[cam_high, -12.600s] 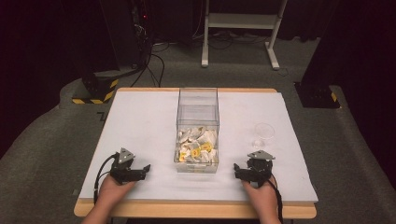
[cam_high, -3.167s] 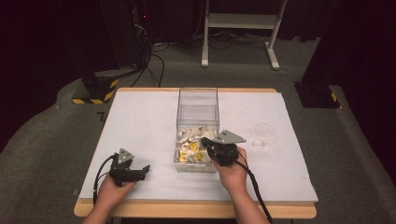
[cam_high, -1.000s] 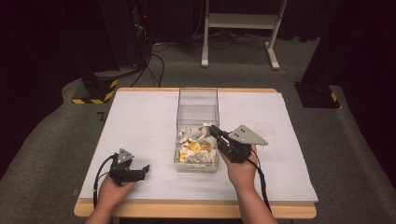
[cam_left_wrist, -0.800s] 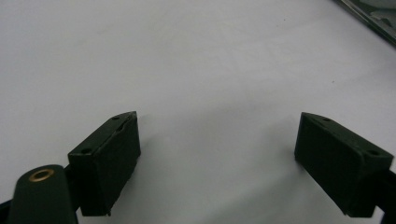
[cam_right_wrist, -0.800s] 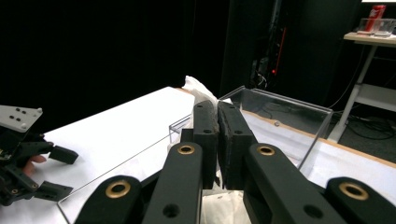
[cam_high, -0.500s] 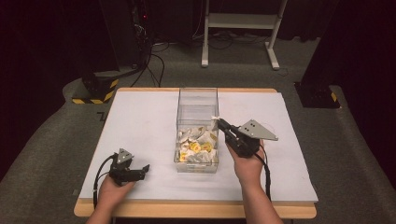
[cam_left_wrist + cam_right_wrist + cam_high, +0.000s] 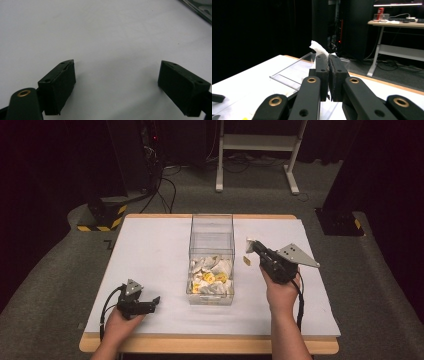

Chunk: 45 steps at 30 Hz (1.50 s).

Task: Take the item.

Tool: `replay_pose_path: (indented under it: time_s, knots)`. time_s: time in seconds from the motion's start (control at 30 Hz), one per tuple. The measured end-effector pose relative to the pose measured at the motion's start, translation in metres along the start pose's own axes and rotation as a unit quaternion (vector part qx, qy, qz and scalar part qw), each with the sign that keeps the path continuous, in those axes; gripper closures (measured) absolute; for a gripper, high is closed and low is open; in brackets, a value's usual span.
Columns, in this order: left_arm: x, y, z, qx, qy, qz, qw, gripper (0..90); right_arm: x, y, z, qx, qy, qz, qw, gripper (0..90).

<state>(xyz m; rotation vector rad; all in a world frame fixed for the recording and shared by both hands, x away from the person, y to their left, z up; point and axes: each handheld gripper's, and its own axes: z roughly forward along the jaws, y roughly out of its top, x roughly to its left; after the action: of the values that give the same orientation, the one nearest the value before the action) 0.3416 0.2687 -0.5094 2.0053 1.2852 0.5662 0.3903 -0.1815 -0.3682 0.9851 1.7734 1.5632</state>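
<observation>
A clear plastic box (image 7: pixel 212 226) stands mid-table with a pile of white and yellow tea bags (image 7: pixel 210 277) in its near half. To the right of the box and above the table, my right gripper (image 7: pixel 253 246) is shut on a white tea bag (image 7: pixel 248 241); its small yellow tag (image 7: pixel 246 261) dangles below. In the right gripper view the white bag (image 7: pixel 318 48) sticks up past the closed right gripper (image 7: pixel 327 57). My left gripper (image 7: pixel 154 302) rests at the front left of the table, open with nothing between its fingers. In its own view the left gripper (image 7: pixel 116 75) looks down on bare white table.
The white table top (image 7: pixel 150 250) runs to a wooden front edge (image 7: pixel 200 345). A corner of the box (image 7: pixel 200 10) lies at the far right in the left gripper view. Dark equipment and a white stand (image 7: pixel 257 150) sit on the floor behind the table.
My right gripper has moved up and to the right, from over the box to beside it, with the tea bag in its jaws. The left gripper has stayed put.
</observation>
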Motion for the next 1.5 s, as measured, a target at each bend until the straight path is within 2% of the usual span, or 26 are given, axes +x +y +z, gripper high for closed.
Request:
replay_pose_path:
  time_s: [0.37, 0.57, 0.77, 1.23, 1.5]
  knots:
    - [0.0, 0.0, 0.0, 0.0, 0.0, 0.0, 1.0, 15.2, -0.032, -0.006, -0.009, 0.0, -0.031, 0.028, 0.9991, 87.3]
    - [0.0, 0.0, 0.0, -0.001, 0.0, 0.0, 1.0, 15.2, -0.047, -0.006, -0.018, -0.008, -0.051, 0.036, 0.998, 87.0]
    - [0.0, 0.0, 0.0, -0.001, 0.0, 0.0, 1.0, 15.2, -0.06, -0.012, -0.021, -0.004, -0.069, 0.046, 0.9965, 87.0]
    - [-0.001, 0.0, 0.0, -0.001, 0.002, 0.001, 1.0, 15.3, -0.088, -0.025, -0.031, 0.005, -0.128, 0.06, 0.99, 87.1]
    - [-0.001, 0.0, 0.0, -0.001, 0.002, 0.002, 1.0, 15.3, -0.096, -0.033, -0.031, 0.015, -0.141, 0.068, 0.9876, 87.2]
